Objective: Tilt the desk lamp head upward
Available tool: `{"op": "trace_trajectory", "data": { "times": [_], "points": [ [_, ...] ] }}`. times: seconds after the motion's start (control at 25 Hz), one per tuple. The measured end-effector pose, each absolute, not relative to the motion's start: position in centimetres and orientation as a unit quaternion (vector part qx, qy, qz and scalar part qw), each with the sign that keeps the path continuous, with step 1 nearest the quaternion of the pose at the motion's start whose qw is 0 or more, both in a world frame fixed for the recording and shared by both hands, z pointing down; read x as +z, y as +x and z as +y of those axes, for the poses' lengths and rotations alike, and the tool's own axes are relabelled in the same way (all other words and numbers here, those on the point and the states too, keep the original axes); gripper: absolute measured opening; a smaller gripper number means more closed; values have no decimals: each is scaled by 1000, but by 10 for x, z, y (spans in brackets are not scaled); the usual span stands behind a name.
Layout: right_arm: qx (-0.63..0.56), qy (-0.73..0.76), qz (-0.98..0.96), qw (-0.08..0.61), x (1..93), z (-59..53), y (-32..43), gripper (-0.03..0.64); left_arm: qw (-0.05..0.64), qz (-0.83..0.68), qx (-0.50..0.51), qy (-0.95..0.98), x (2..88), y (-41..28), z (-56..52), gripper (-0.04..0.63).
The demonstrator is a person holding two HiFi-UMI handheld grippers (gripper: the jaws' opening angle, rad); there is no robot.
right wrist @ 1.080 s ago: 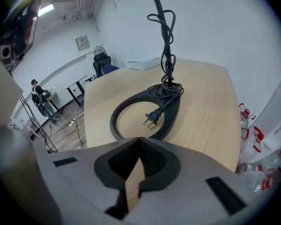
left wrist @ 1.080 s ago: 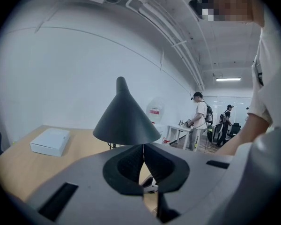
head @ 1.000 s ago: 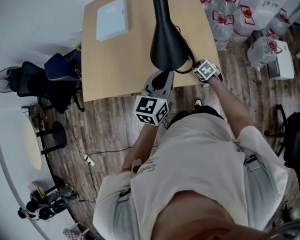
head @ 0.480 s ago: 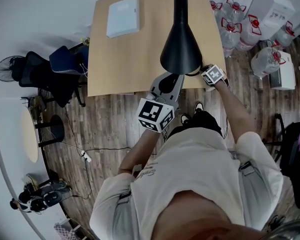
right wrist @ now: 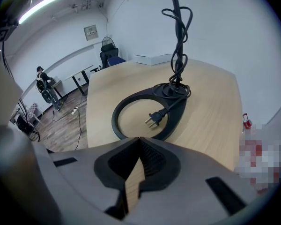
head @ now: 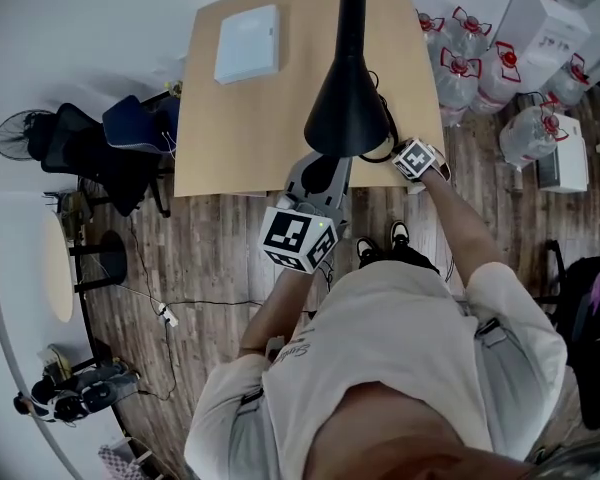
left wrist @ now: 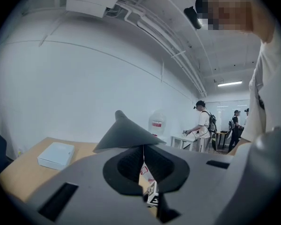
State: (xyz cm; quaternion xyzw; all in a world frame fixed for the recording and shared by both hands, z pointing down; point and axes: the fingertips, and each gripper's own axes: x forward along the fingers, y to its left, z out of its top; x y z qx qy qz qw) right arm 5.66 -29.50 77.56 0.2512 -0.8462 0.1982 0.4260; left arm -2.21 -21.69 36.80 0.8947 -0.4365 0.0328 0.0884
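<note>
"What is sitting on the wooden desk (head: pixel 230 138)?"

"A flat white box (head: pixel 247 43) is lying by the far left corner. The lamp's black ring base (right wrist: pixel 177 116) is standing near the front edge, and a plug (right wrist: pixel 153 118) is lying inside the ring."

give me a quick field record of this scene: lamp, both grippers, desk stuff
lamp head: black cone, over the desk's near edge
left gripper: jaws closed at the lamp head's rim, seemingly pinching it
right gripper: jaws together, empty, pointing at lamp base
lamp base: black ring on desk, plug lying inside it
desk: wooden, white box at far left
</note>
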Motion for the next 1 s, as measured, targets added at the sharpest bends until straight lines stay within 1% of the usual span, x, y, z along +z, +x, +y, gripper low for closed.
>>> {"op": "trace_trajectory", "data": {
  "times": [0.16, 0.32, 0.64, 1.0],
  "points": [
    [212, 245, -841, 433, 777, -293, 55, -4, 76, -445, 17, 892, 353, -17, -220, 15],
    [199, 231, -839, 451, 778, -293, 54, -5, 61, -448, 8, 892, 336, -15, -223, 15],
    [195, 212, -837, 466, 777, -293, 52, -4, 46, -439, 0, 897, 301, -16, -224, 15],
    [206, 217, -835, 463, 776, -295, 51, -5, 20, -431, -8, 902, 268, -16, -231, 15]
  ]
}}
